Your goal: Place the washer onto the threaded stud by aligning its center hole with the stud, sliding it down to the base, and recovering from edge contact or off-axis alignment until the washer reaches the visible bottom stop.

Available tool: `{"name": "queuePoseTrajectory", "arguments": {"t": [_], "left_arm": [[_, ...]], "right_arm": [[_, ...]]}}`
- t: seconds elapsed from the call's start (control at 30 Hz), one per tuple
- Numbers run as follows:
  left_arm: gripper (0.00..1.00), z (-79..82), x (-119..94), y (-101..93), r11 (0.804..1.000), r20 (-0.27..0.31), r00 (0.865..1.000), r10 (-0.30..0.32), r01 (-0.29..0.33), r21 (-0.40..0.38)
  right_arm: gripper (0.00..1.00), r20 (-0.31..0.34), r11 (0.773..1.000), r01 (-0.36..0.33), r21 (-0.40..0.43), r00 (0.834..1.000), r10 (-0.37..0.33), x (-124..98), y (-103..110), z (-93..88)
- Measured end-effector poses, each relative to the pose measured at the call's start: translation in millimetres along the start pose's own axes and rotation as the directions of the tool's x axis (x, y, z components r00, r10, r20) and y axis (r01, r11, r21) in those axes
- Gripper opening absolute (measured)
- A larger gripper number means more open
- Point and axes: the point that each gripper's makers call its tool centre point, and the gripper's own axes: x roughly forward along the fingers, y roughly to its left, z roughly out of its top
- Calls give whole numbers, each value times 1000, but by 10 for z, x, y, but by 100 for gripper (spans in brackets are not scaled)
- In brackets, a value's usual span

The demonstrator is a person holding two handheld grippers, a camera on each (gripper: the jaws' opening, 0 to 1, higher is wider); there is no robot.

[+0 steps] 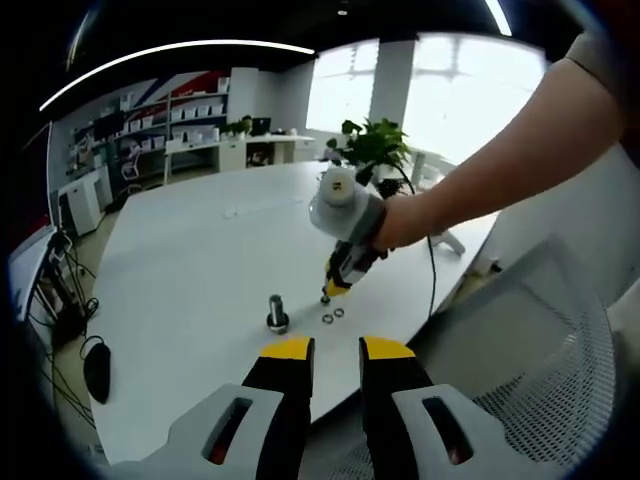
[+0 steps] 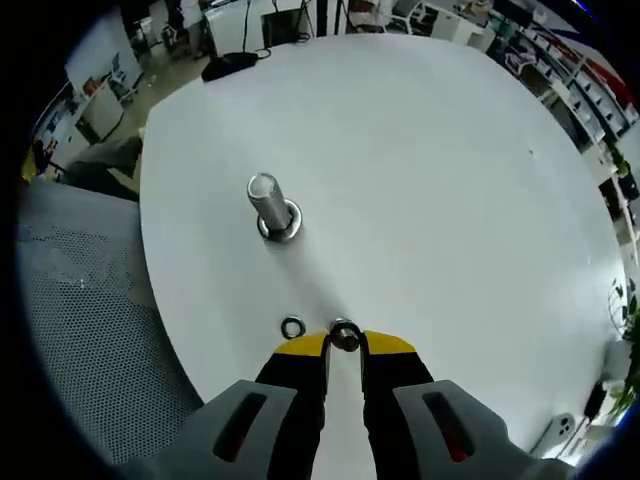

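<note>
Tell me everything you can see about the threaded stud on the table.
The threaded stud is a short metal post, silvery grey, standing upright on the white table near its edge. Its top is flat and shiny; a wider ring-like base circles its foot. Threads are too fine to make out. Nothing touches it besides the table. The right tongs sit apart from it, around a washer, with another washer lying beside.

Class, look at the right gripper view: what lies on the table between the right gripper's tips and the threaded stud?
Bare white table, apart from a loose washer off to the side.
</note>
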Motion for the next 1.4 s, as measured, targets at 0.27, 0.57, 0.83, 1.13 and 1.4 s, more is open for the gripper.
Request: {"name": "queuePoseTrajectory", "arguments": {"t": [0.27,0.57,0.83,1.13,1.4], "left_arm": [[15,-13,0,14,1000,-5,1000,6,-6,-4],[15,4,3,10,1000,-2,1000,2,-2,-1],[15,-4,4,8,1000,-6,1000,-1,1,0],[15,-2,8,-3,1000,-7,1000,-6,6,4],[15,3,2,-1,1000,-2,1000,-5,5,5]], "right_arm": [[15,-34,1000,-15,7,999,15,170,28,-16],[17,-32,1000,-14,7,999,14,165,13,45],[20,-32,999,-15,46,999,16,147,38,-19],[21,-20,995,-8,104,1000,10,44,45,-211],[22,-34,992,-15,129,999,20,-8,220,-477]]}}
